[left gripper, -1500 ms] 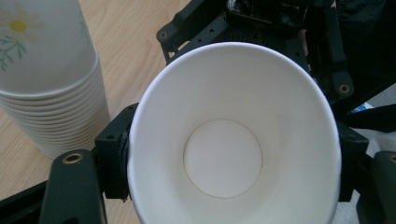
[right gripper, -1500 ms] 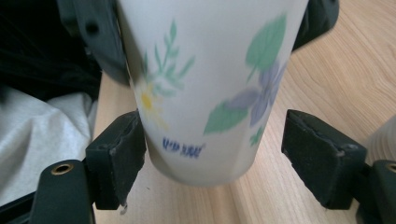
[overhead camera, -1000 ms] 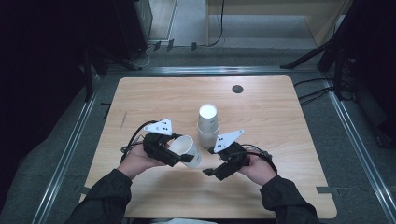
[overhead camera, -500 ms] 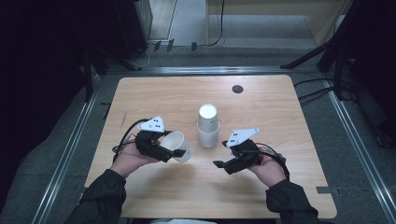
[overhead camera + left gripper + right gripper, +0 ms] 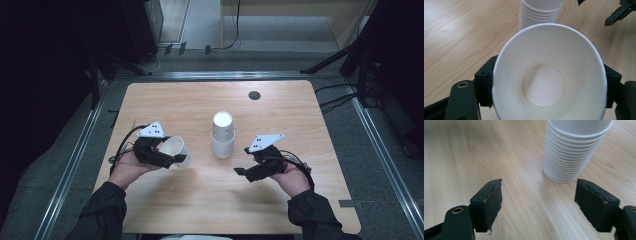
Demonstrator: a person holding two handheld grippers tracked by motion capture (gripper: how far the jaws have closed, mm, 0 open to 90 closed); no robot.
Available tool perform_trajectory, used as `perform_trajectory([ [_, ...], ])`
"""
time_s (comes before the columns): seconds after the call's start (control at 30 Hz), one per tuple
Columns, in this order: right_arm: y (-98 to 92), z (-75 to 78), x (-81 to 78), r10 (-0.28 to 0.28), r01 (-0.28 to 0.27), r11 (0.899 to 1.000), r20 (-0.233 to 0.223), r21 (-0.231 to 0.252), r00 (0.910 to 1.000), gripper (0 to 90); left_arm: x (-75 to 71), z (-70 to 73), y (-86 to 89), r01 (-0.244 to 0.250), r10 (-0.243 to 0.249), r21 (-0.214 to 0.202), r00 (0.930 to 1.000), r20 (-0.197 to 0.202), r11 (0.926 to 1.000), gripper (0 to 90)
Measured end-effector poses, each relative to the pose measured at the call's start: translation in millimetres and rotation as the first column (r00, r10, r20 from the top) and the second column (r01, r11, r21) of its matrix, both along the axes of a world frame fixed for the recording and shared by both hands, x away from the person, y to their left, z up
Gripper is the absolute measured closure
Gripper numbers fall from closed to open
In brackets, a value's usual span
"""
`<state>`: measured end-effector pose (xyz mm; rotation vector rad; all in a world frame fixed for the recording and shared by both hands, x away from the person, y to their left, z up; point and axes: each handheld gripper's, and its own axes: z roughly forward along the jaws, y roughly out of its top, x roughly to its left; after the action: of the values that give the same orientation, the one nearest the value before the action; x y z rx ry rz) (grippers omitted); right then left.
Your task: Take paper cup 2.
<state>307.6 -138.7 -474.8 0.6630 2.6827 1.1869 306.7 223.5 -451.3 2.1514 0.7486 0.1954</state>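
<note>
1. Pale wooden table (image 5: 165, 210) stands in a dark room, a stack of white paper cups (image 5: 222, 135) upside down near its middle.
2. Left claw (image 5: 172, 159) clamps a single white cup (image 5: 176, 151) tipped on its side, left of the stack.
3. Right claw (image 5: 242, 173) is released and has just been widening, nothing between its jaws, just right of the stack.

Only the cup stack (image 5: 222, 135) interrupts the bare table (image 5: 280, 107).

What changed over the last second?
Both hands drew apart: the left gripper carried its single cup leftward off the stack of cups; the right gripper, jaws just opening and empty, backed off to the right. The stack stayed put on the table.
</note>
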Motion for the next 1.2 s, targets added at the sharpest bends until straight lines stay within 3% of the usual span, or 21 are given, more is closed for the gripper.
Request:
perform_trajectory([
  [0.23,-1.2,-1.5,6.6,-0.036,0.037,0.999,-0.008,0.005,0.9993,22.1,3.7,-4.9,16.2,-0.069,0.069,0.036,0.9976,0.001,0.9969,23.6],
  [0.47,0.7,-5.8,8.8,-0.042,0.042,0.999,-0.027,-0.014,0.9987,22.1,10.5,-8.9,32.5,-0.145,0.145,0.055,0.9894,-0.002,0.9879,23.4],
  [0.9,7.3,-10.1,7.3,-0.023,0.021,0.999,-0.045,-0.042,0.9987,22.2,26.4,-20.1,60.8,-0.264,0.267,0.085,0.9636,-0.022,0.9608,22.8],
  [1.2,8.7,-10.5,6.9,-0.014,0.012,0.999,-0.044,-0.047,0.9989,22.1,32.3,-25.9,74.9,-0.33,0.335,0.121,0.942,-0.019,0.936,22.3],
])
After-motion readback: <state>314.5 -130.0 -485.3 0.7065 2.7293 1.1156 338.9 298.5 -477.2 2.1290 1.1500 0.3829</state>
